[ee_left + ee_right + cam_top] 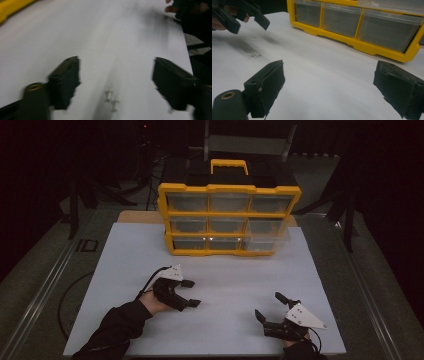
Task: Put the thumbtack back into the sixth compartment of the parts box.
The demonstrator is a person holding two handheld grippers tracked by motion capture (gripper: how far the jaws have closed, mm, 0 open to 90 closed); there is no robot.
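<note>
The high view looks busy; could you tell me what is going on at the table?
A person holds a gripper in each hand over the white table. The left gripper, jaws open, is low over two small white plugs lying between them, untouched. The right gripper waits open. A yellow drawer organizer stands behind.

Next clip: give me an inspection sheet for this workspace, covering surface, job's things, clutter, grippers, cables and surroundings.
Surface: white board on a table, bare apart from the items below.
Job's things: two small white plugs lying side by side on the board, between the left gripper's jaws but untouched.
Clutter: yellow organizer with clear drawers standing at the board's far edge; the lower right drawer juts out.
Grippers: left gripper low over the plugs, jaws apart; right gripper near the board's front right, jaws wide, nothing between them.
Cables: black cable looping off the board's left side.
Surroundings: dark room, metal rails beside the table, stands behind.
</note>
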